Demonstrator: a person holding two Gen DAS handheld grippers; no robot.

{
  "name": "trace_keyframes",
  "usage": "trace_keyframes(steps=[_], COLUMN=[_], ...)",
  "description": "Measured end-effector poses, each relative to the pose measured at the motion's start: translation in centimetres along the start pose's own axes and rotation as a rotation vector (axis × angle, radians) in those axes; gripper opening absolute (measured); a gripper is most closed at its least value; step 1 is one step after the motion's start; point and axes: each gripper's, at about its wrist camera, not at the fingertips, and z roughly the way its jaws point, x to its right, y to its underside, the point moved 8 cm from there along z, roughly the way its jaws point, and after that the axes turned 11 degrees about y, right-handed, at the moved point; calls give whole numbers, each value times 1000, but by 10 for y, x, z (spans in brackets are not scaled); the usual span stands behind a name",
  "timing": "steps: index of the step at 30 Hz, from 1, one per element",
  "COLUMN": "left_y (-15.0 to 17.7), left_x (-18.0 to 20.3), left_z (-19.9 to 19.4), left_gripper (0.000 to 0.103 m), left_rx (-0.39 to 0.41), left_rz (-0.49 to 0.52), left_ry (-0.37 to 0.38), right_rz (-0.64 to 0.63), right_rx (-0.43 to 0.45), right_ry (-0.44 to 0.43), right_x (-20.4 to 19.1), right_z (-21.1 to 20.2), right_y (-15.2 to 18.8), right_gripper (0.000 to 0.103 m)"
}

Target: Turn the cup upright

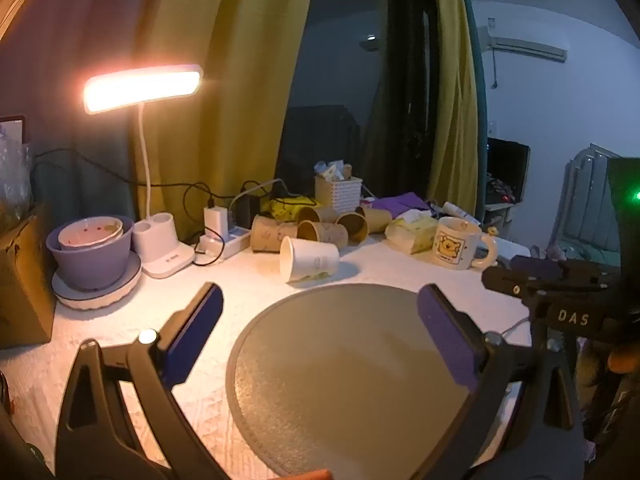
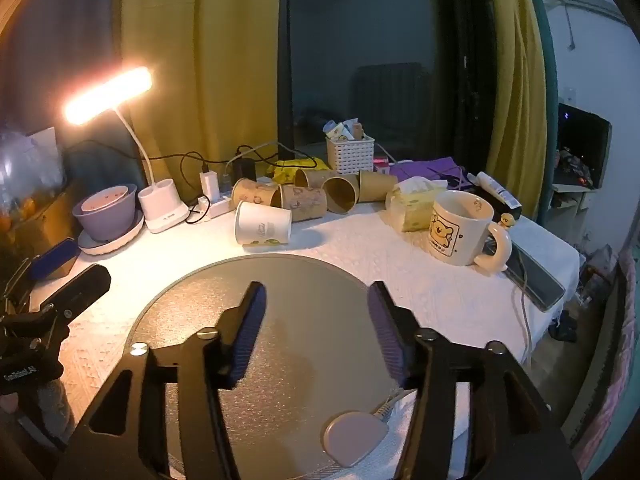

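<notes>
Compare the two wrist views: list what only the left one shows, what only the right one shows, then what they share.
Only the left wrist view: the open left gripper up close, and the "DAS" label on the other tool.

Only the right wrist view: the open right gripper up close, a white plug and a dark phone.

Both: the white paper cup on its side, the bear mug, the round grey mat, brown cups and the lit lamp.

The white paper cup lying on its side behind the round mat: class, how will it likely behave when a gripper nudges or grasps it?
The white paper cup lies on its side, so a nudge would probably roll it in a curve, given its taper. It looks thin-walled and empty, so likely light and easily crushed by firm squeezing.
</notes>
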Motion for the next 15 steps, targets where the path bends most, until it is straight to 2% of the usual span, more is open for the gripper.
trace_keyframes(steps=[15], left_y=[-4], left_x=[4], left_z=[-3], left_gripper=[99], left_rx=[14], left_rz=[11], left_ry=[2], right_rz=[7], right_rx=[9], right_ry=[-9], right_x=[-1], right_z=[1], right_y=[0], right_gripper=[58])
